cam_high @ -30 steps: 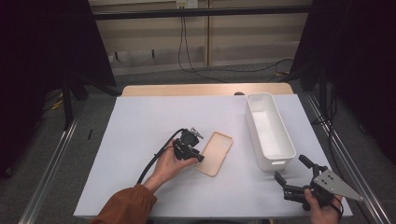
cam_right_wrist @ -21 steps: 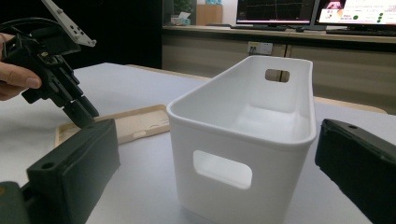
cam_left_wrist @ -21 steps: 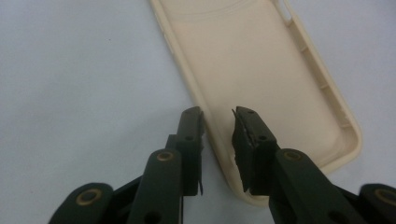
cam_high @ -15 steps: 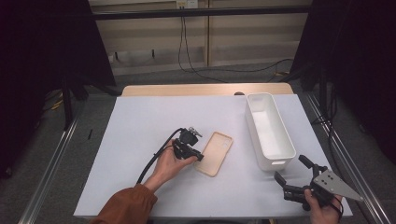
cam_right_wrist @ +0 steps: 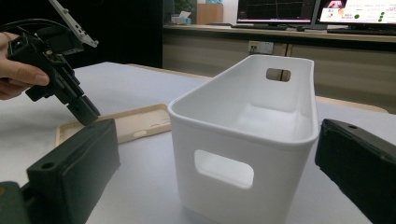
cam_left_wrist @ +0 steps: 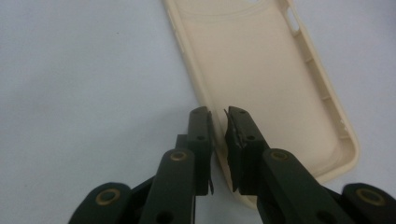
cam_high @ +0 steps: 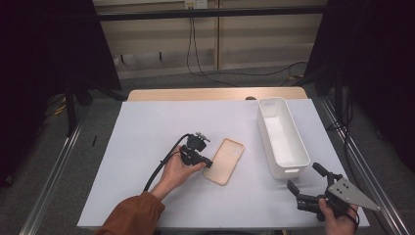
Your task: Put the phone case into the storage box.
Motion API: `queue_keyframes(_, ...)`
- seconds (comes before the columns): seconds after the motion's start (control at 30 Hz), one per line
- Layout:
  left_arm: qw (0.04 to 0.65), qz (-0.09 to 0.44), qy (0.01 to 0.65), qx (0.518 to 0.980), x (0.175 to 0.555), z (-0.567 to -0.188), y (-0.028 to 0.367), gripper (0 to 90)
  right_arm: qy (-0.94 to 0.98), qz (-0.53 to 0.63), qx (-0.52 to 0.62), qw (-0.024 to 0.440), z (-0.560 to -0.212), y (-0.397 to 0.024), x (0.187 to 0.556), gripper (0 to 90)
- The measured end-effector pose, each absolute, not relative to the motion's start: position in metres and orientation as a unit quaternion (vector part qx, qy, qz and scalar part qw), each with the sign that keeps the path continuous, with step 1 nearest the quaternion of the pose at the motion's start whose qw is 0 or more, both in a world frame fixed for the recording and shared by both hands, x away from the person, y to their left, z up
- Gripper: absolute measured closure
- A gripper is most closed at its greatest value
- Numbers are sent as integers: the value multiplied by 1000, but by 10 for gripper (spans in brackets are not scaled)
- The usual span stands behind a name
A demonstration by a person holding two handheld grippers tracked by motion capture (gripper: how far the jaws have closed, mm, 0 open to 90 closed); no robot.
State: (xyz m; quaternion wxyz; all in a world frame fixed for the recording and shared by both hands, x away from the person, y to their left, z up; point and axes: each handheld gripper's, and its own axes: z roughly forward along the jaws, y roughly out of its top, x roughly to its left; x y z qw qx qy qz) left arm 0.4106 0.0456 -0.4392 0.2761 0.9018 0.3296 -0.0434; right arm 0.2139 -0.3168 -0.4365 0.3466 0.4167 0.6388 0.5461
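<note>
item 1, left gripper [cam_left_wrist: 218, 116]: its fingers [cam_left_wrist: 200, 135] have just been closing and now stand nearly together, one on either side of the long rim of the phone case [cam_left_wrist: 261, 79]. in the left gripper view the rim runs into the narrow gap between them; whether the pads already press it cannot be told for certain, though the gap left looks no wider than the rim itself. in the high view the hand has not shifted from its place a second ago (only the fingers have worked).

item 2, phone case [cam_high: 225, 160]: beige, lying flat and open side up on the white surface [cam_high: 147, 132], near the middle, well apart from the white bin [cam_high: 283, 137] that stands to its right. it rests where it did a second ago, not lifted.

item 3, right gripper [cam_high: 313, 188]: held at the near right corner of the surface, fingers wide apart with nothing between them, facing the bin's short end.

assessment: the closing marks the grasp on the case rim as all but made. a thin, flexible rim gripped at one edge may bend or slip when raised, so a slow lift is advisable. the bin is the likely destination.
</note>
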Motion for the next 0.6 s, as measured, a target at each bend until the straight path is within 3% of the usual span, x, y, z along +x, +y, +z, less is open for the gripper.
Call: queue_keyframes(0.6, 277, -23, 325, 904, 406, -438, 44, 871, 640, 546, 417, 345, -437, -317, 214, 0)
